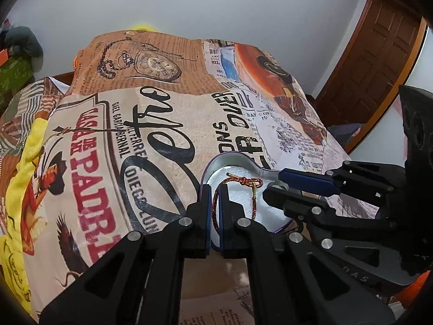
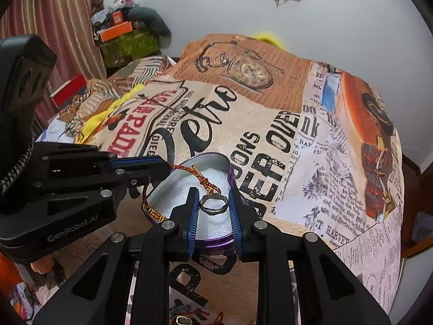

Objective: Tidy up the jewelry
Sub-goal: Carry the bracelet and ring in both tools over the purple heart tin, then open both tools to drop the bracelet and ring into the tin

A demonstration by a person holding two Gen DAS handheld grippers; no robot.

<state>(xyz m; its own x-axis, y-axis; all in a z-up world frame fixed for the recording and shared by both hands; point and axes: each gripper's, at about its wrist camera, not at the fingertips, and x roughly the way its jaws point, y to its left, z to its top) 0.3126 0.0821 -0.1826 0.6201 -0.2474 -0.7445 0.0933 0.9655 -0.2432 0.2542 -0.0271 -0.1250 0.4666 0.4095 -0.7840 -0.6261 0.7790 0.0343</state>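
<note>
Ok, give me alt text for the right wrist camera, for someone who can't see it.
The right tool holds a silver metal ring between its fingers over an open purple oval tin lined with white foam. The left tool pinches a red and gold braided cord bracelet over the tin, which sits on a vintage newspaper-print cloth.

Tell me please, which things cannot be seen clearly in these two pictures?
- Left wrist view: the near end of the tin lies behind the left gripper, which pinches the red cord bracelet.
- Right wrist view: the tin's near rim is hidden by the right gripper, closed around the silver ring.
- Right wrist view: jewelry at the bottom edge is cut off.
</note>
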